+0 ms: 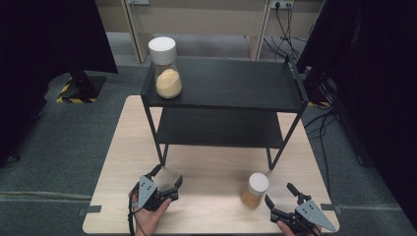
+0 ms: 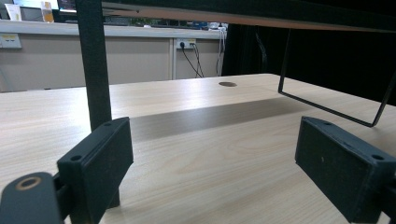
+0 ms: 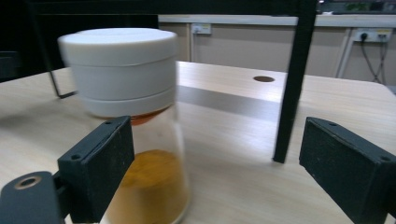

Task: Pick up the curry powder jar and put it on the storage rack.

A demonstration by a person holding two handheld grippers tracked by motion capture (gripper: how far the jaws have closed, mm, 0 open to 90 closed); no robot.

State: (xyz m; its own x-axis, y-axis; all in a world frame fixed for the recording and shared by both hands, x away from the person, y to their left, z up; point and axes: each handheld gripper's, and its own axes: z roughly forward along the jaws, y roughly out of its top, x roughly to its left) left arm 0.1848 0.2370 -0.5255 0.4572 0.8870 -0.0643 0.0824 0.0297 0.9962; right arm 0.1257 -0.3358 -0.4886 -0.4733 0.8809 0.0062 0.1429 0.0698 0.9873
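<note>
To take the near jar (image 1: 255, 190) cleanly, the wide-open, empty right tongs (image 1: 283, 199) should centre below its white lid; left tongs (image 1: 167, 181) gape empty.

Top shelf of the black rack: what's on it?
One jar with a white lid and pale yellow powder stands at the left end of the top shelf. The rest is bare. The shelf hides the lower shelf's rear part.

Small jar (image 1: 254, 190) stands on table (image 1: 211, 172); bigger jar (image 1: 165, 67) tops black shelf (image 1: 231, 83).
</note>
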